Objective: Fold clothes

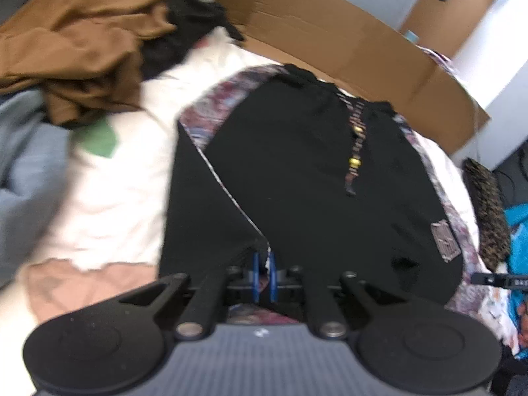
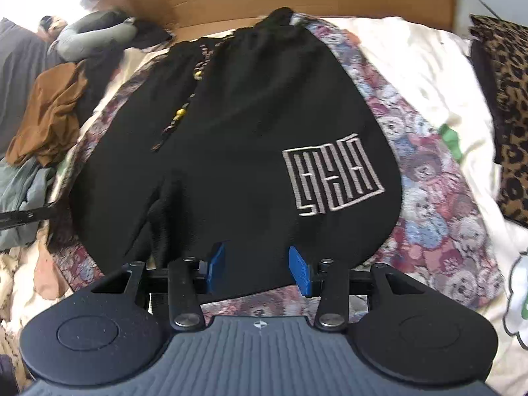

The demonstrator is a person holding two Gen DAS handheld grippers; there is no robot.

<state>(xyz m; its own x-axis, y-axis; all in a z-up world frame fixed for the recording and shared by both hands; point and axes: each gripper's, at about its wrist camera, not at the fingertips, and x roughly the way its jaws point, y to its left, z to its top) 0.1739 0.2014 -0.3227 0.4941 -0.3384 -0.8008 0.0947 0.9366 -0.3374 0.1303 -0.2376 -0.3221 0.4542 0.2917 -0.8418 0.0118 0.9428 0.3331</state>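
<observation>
Right wrist alone clearly shows the black shorts' [image 2: 250,138] maze-like embroidered logo [image 2: 333,175], unreadable; right gripper [image 2: 257,264] fingers spread. Left gripper [image 1: 263,274] fingers pinch the shorts' hem.

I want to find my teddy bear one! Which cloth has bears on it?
The blanket under the black shorts. The brown cloth is plain, the cream one bearless.

Your left gripper [image 1: 263,275] has its 2 blue pads nearly together, pinching black fabric. Your right gripper [image 2: 258,269] holds its 2 blue pads wide apart, gripping nothing.
</observation>
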